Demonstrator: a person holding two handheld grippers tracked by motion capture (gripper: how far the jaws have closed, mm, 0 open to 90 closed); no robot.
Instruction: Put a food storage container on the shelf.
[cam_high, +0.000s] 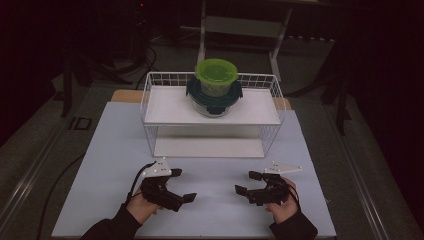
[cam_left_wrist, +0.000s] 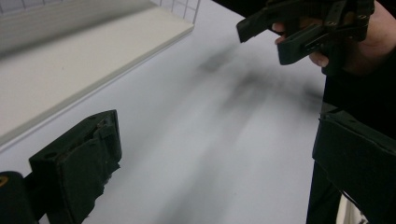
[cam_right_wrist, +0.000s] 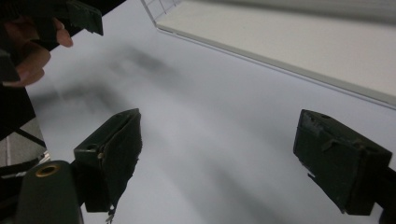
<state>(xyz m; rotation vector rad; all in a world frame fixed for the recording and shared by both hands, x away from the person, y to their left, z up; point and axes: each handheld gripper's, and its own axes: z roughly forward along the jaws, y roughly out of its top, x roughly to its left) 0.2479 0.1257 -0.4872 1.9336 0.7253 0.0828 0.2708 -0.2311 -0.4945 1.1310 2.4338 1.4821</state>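
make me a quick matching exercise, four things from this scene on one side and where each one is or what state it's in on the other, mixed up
Things:
1. green-lidded container
2. dark-lidded container
3. wire rack
4. left gripper

Places or states:
A. on the rack's upper shelf, carrying another container
B. held low over the white table, jaws open, nothing between them
C. topmost in the stack
D. at the table's far side, lower shelf bare

Pairs: 1-C, 2-A, 3-D, 4-B

White wire rack (cam_high: 150, 95) — matt tabletop (cam_high: 215, 210)
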